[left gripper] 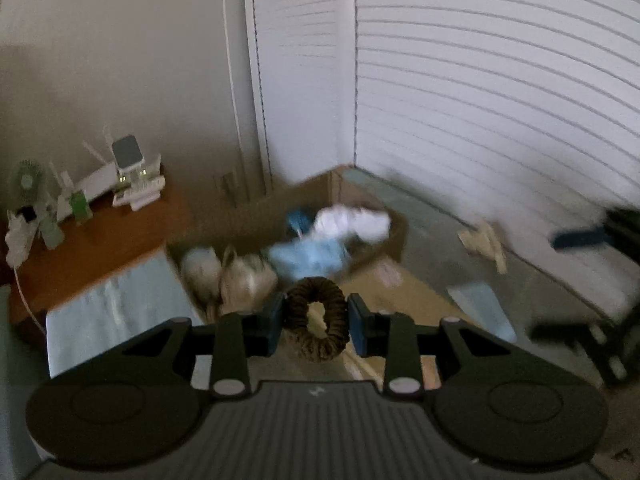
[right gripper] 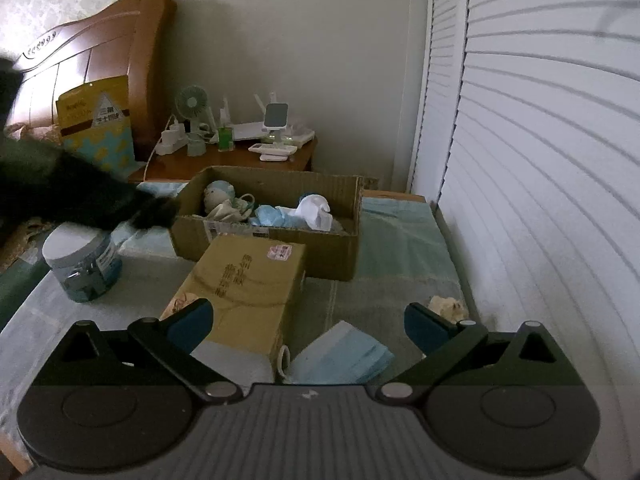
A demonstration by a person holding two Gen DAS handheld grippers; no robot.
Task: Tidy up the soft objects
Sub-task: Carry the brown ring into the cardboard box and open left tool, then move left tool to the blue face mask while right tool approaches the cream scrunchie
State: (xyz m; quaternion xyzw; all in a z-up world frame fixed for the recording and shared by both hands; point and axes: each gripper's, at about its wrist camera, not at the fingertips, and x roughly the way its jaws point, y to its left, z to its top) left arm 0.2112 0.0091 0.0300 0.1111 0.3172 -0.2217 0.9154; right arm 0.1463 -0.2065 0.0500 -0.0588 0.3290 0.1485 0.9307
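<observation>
In the left wrist view my left gripper [left gripper: 316, 322] is shut on a brown striped scrunchie [left gripper: 316, 320] and holds it in the air just short of the open cardboard box [left gripper: 398, 230]. The box holds soft things: a white cloth [left gripper: 352, 220], a blue cloth [left gripper: 306, 256] and a plush toy [left gripper: 244, 276]. In the right wrist view my right gripper [right gripper: 310, 322] is open and empty above the bed. Below it lie a stack of blue face masks [right gripper: 344, 354] and a closed brown carton [right gripper: 244, 292]. The open box [right gripper: 320, 252] stands behind them.
A small cream soft item [right gripper: 448, 306] lies by the shuttered doors [right gripper: 540, 160]. A lidded jar [right gripper: 82, 266] stands at the left on the bed. A dark sleeved arm [right gripper: 80, 196] reaches in from the left. A nightstand [right gripper: 240, 162] with gadgets stands behind the box.
</observation>
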